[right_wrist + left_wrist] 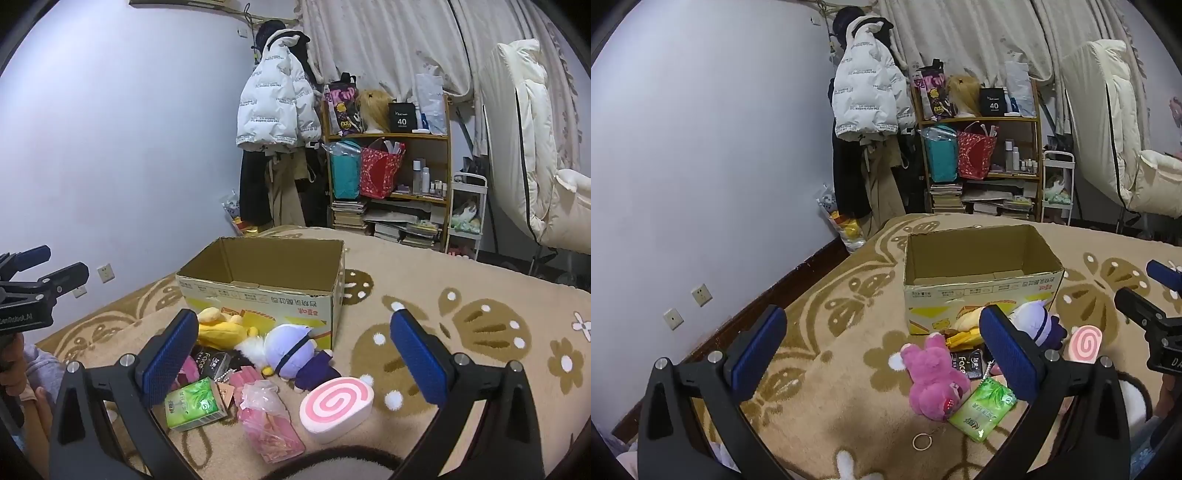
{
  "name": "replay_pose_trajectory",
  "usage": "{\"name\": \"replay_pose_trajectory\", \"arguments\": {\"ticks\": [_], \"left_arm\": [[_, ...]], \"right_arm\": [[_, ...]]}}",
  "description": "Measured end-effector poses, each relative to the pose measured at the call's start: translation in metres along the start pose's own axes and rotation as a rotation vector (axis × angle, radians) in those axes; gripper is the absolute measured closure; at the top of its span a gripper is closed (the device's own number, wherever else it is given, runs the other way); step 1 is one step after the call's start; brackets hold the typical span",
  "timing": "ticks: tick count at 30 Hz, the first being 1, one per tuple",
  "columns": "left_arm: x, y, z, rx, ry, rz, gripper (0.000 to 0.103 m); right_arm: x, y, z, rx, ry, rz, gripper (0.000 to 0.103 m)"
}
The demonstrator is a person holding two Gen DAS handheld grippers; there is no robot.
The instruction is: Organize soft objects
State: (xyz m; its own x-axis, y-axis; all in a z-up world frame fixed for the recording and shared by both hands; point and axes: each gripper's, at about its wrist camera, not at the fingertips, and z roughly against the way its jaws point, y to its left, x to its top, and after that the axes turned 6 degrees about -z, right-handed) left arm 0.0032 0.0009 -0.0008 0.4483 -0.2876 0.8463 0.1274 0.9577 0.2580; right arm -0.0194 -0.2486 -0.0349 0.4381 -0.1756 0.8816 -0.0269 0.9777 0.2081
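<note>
An open cardboard box (982, 291) (258, 295) stands on the beige patterned blanket with nothing visible inside. In front of it lie a pink plush bear (932, 378), a yellow plush (221, 328), a purple-and-white plush doll (295, 354) (1038, 321), a pink swirl cushion (336, 408) (1084, 343), a green tissue pack (982, 410) (194, 404), a black packet (967, 363) and a pink plastic bag (269, 421). My left gripper (884, 345) hangs open above the blanket left of the bear. My right gripper (293, 349) is open over the pile, holding nothing.
The blanket (461, 295) covers a bed beside a white wall (701, 147). A keyring (921, 441) lies near the front. Beyond the bed stand a shelf (982, 147) with bags and books, hanging coats (868, 96) and a white duvet (535, 155).
</note>
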Motion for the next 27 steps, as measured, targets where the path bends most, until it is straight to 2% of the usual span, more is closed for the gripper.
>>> {"name": "replay_pose_trajectory", "arguments": {"ticks": [27], "left_arm": [[-0.0028,0.0039,-0.0023,0.004,0.001,0.008,0.000]], "right_arm": [[-0.0010,0.0000,0.0007,-0.007,-0.001,-0.003,0.000]]}}
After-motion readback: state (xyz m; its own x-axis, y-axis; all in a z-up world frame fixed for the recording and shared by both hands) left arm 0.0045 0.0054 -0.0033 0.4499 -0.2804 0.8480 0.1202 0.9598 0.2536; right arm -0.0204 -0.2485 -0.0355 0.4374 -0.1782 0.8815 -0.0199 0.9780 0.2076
